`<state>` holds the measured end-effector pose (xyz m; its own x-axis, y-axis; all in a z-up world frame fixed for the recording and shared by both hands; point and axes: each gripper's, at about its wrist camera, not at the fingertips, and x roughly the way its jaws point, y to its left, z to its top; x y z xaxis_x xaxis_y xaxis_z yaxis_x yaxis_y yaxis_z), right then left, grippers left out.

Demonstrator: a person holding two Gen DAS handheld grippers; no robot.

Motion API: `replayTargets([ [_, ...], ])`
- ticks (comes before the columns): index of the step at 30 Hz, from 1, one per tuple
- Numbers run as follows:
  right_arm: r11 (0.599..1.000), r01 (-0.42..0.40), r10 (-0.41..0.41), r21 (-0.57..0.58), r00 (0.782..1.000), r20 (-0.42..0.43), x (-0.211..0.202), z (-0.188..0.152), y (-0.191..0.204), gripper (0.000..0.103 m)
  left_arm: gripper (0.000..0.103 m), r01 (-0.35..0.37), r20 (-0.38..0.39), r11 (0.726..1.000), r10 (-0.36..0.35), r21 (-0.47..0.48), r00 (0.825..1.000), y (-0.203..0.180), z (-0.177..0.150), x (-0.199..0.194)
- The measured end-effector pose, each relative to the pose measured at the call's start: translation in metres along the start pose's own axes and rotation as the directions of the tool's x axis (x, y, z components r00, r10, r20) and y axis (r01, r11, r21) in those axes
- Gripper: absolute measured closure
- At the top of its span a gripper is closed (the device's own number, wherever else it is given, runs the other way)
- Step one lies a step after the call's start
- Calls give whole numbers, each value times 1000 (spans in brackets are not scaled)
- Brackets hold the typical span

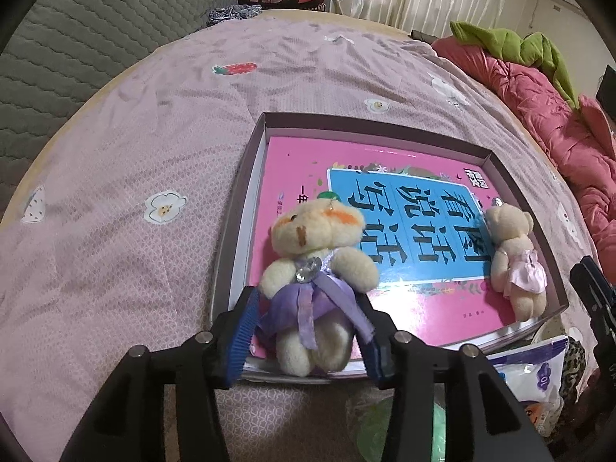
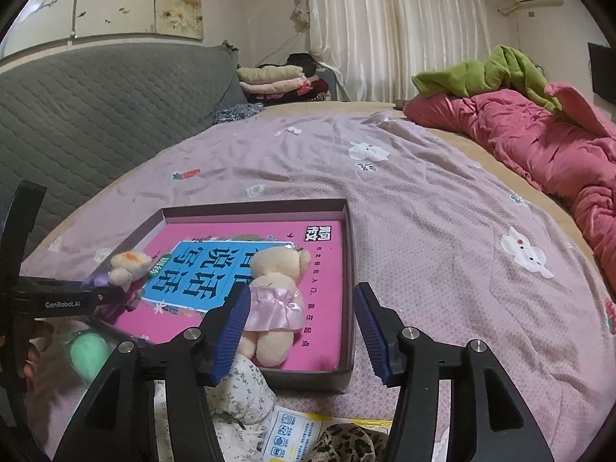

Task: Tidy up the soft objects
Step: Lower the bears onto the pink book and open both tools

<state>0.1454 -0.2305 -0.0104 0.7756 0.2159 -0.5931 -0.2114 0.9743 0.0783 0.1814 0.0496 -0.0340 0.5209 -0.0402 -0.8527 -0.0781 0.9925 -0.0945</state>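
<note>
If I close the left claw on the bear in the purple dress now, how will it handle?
The purple-dress bear looks plush, so it will probably squash and feel light. Its loose ribbon may snag a pad. It lies on a glossy pink book, so a nudge could slide it rather than roll it.

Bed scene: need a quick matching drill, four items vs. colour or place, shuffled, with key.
Items:
1. purple-skirt bear
2. pink-skirt bear
3. book
4. green garment

Descriptions:
A. lies flat inside the shallow box
B. between the left gripper pads
C. on the red quilt
D. lying on the book's right side, beside the right gripper's left pad

Pairs: 1-B, 2-D, 3-A, 4-C
</note>
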Motion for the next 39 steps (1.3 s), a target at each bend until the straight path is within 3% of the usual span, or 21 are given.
replayTargets([
  [25,1000,-9,9,-2,1000,26,-9,0,6,37,53,52,118,997,-46,-50,992,12,-8,-46],
  [29,1000,-9,10,-1,999,33,-10,1,5,36,47,58,139,996,-47,-74,989,10,-14,-53],
  [39,1000,4,-4,6,998,60,-20,2,2,34,46,79,149,995,-68,-66,987,6,-23,-63],
])
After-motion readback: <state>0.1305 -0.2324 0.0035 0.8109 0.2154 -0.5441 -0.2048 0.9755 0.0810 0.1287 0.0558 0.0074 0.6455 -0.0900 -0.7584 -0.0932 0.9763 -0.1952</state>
